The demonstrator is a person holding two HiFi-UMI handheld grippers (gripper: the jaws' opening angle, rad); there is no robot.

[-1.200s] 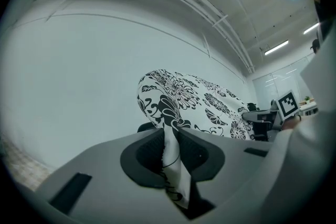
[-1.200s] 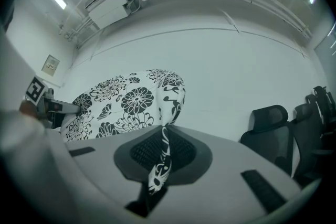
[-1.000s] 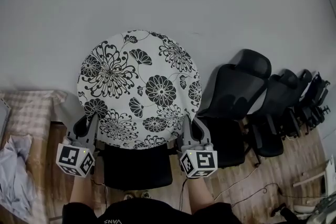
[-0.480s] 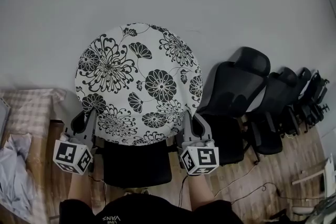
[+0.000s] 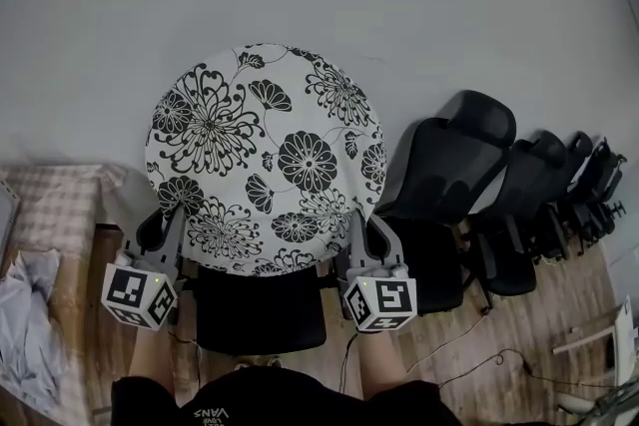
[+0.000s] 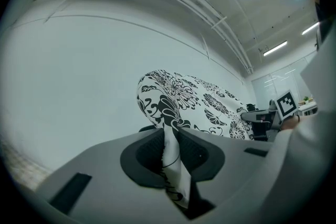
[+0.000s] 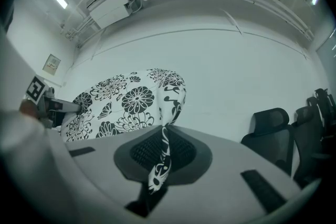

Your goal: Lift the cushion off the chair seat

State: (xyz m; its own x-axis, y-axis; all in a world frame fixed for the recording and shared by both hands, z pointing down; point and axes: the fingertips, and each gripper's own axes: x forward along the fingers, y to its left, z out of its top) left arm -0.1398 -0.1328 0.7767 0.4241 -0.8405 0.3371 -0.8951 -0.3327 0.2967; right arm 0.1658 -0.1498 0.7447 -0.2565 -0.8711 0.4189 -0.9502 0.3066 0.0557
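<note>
**A:** Your cushion [image 5: 265, 160] is the big round floral one. It is held out in front of you against the pale wall [image 5: 449, 5], clear of the black chair seat [image 5: 262, 309] below it. I judge the lift itself as good as done.

**B:** Agreed. Notice that the whole disc keeps its round face and does not fold over, though you hold it only by the near rim. So reckon it light, padded and fairly firm across the middle, but soft at the edge.

**A:** The row of black office chairs [image 5: 479, 185] on your right stands near its far side. A wide, light cushion swings easily, so mind that side.

**B:** Now your grips. Your left gripper [image 5: 168, 222] has its jaws closed down on the near left rim, with a thin fold of printed cloth between the pads. Your right gripper [image 5: 357, 229] is clamped the same way on the near right rim, jaws almost together.

**A:** Those are sensible places: on opposite sides, so you share the weight evenly between your hands.

**B:** The weak point is the smallest thing, that pinched fabric edge [image 7: 157, 165]. As far as I can tell, you have the cover there rather than the padding. Smooth cloth may creep out of the pads, so take a deeper bite if it slides.
</note>
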